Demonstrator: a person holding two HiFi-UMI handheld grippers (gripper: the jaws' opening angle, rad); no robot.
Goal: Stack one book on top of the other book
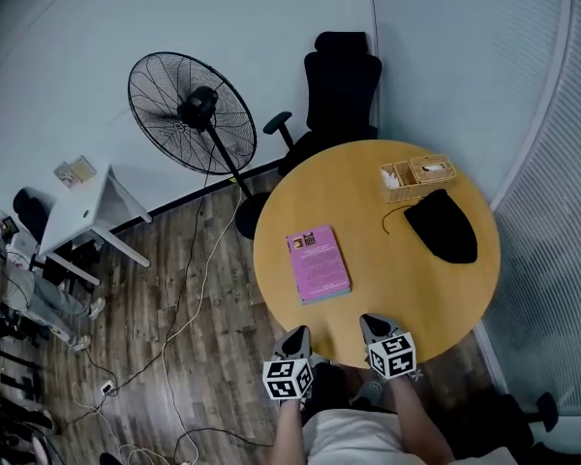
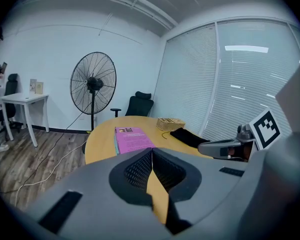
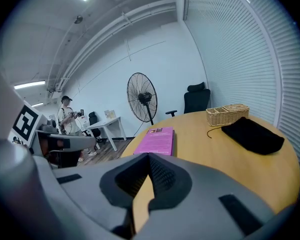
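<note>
Left gripper (image 1: 296, 337) and right gripper (image 1: 376, 325) are held side by side at the near edge of a round wooden surface (image 1: 397, 289), just in front of the person. Each gripper's own view shows its jaws pressed together with nothing between them. Both point out over the surface and a little downward.

Beyond them, apart from both grippers, a pink book (image 1: 318, 263) lies flat on the left part of the surface. A thin teal edge (image 2: 115, 141) runs along its side and looks like a second book lying under it, though this is not certain. No other book shows anywhere on the surface.

Farther back on the right are a black pouch (image 1: 443, 226) with a cord and a small wicker basket (image 1: 418, 177). Past the surface stand a black office chair (image 1: 339, 90) and a large floor fan (image 1: 192, 114).

Judged from this, the stacking appears already done: one book on the other, both grippers empty and clear. If the teal edge is only part of the cover, the second book is out of view and the task has not begun.
</note>
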